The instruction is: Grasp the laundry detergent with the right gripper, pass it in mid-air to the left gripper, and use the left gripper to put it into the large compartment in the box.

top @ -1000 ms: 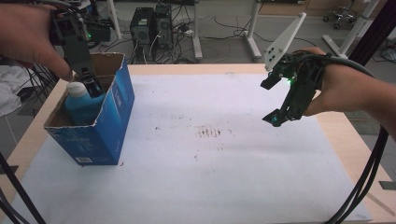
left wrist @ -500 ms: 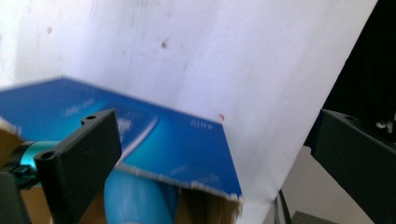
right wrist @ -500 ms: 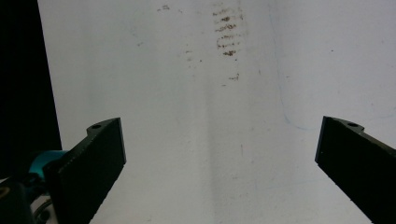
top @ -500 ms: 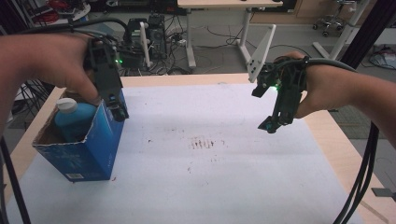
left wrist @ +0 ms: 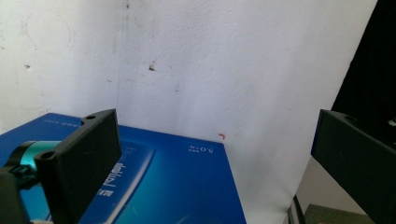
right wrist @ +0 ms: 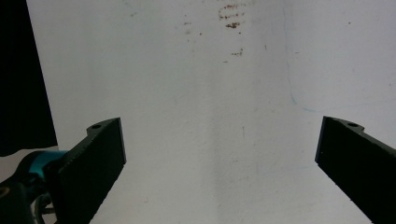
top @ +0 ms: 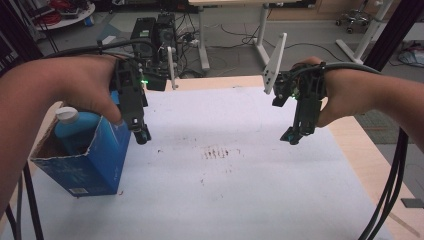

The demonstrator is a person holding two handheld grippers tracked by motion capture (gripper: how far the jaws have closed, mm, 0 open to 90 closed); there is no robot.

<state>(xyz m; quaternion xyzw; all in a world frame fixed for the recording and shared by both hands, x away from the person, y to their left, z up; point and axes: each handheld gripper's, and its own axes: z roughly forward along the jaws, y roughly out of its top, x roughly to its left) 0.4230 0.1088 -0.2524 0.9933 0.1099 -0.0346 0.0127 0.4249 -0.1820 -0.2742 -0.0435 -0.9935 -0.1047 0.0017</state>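
One blue box (top: 87,162) stands at the bench's left edge with a blue bottle (top: 75,127) upright inside, white cap showing above the torn rim. I judge the card walls thin and easily crushed and the bottle fairly heavy and smooth, best taken by its neck or by the box's firm corner. My left gripper (top: 141,135) hangs just beside the box, jaws wide apart and empty; my right gripper (top: 291,136) hovers well apart, likewise spread. White stained sheeting (top: 220,190) covers the bench; desks and cables crowd behind.
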